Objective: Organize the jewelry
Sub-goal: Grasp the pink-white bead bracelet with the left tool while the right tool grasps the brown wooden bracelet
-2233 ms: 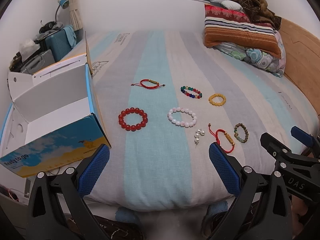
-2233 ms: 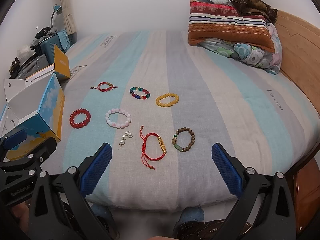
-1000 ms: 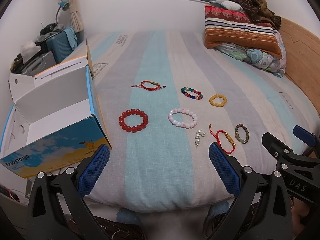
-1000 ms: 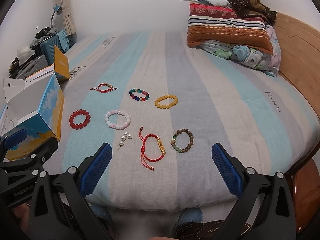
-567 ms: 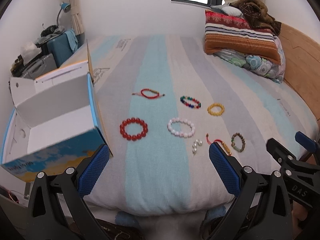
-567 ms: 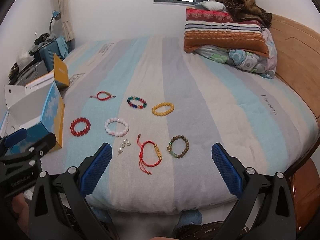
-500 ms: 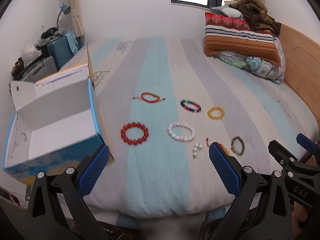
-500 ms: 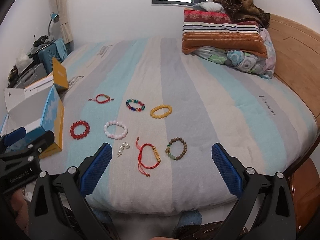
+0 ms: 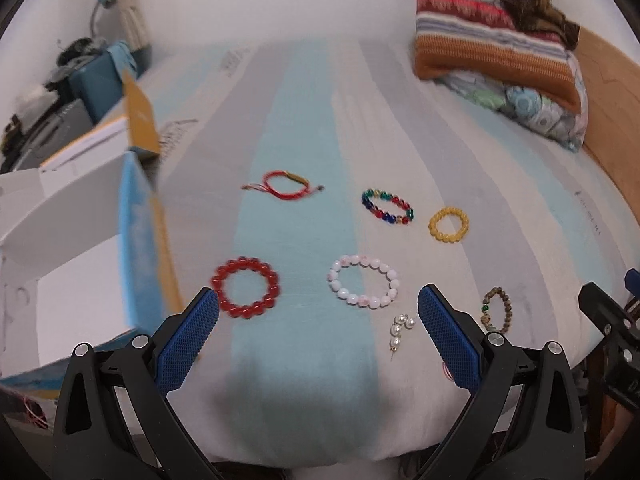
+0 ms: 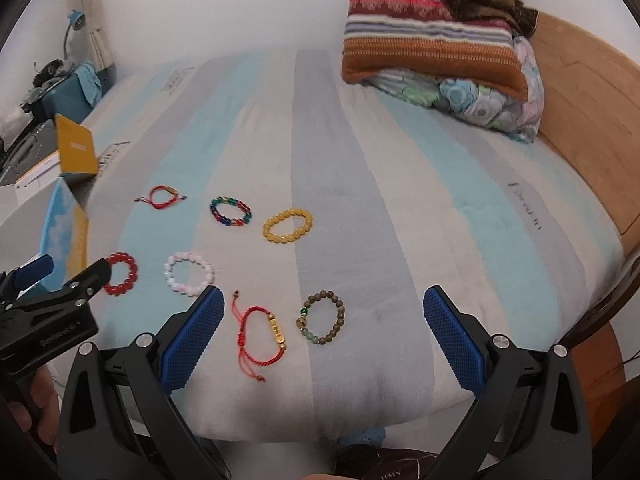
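Observation:
Several bracelets lie on the striped bed. The left wrist view shows a red bead bracelet [image 9: 246, 294], a pink-white bead bracelet [image 9: 364, 286], pearl earrings [image 9: 402, 326], a far red cord bracelet [image 9: 286, 186], a multicolour one [image 9: 387, 207], a yellow one [image 9: 448, 224] and a brown one [image 9: 496, 314]. My left gripper [image 9: 318, 304] is open above the bed's near edge, holding nothing. My right gripper [image 10: 323, 298] is open too, just short of the brown bracelet [image 10: 324, 317] and a red cord bracelet with a gold bar [image 10: 262, 332].
An open white-lined cardboard box [image 9: 80, 272] stands at the bed's left edge, close to the red beads. Stacked pillows [image 10: 436, 52] lie at the far right beside a wooden headboard [image 10: 592, 128]. Luggage and clutter [image 9: 80, 92] sit beyond the box.
Both grippers have moved forward and closer to the bed, so the jewelry fills more of each view. Both stay open; no piece has moved.

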`<state>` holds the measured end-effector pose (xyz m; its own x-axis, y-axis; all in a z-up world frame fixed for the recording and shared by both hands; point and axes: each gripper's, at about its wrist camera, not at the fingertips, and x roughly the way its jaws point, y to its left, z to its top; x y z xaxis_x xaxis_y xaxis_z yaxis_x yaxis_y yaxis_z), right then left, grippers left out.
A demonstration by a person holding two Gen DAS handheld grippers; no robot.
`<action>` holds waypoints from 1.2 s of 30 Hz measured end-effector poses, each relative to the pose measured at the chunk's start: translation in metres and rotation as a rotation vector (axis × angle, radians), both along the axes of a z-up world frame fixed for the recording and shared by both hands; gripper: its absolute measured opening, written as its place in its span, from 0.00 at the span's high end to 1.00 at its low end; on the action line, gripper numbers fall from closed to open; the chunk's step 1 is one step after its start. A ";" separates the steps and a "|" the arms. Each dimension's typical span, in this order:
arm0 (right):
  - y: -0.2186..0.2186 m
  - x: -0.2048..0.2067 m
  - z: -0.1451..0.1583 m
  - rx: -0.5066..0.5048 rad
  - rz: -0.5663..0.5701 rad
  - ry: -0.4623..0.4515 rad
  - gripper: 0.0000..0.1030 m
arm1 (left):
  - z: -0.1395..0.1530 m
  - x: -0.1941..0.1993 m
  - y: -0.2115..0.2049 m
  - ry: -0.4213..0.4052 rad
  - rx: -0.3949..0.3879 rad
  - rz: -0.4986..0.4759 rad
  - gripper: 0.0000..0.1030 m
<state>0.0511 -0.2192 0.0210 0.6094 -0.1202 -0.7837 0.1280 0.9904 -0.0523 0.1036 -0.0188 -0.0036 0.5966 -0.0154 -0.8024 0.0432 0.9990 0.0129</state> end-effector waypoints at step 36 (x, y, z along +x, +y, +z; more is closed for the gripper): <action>-0.035 0.076 -0.135 -0.003 -0.044 0.307 0.28 | -0.126 0.103 -0.041 0.312 0.006 -0.112 0.21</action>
<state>0.1274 -0.2543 -0.1143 0.3387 -0.1438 -0.9299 0.1490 0.9840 -0.0979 0.2062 -0.0598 -0.1299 0.3171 -0.0620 -0.9464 0.1554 0.9878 -0.0126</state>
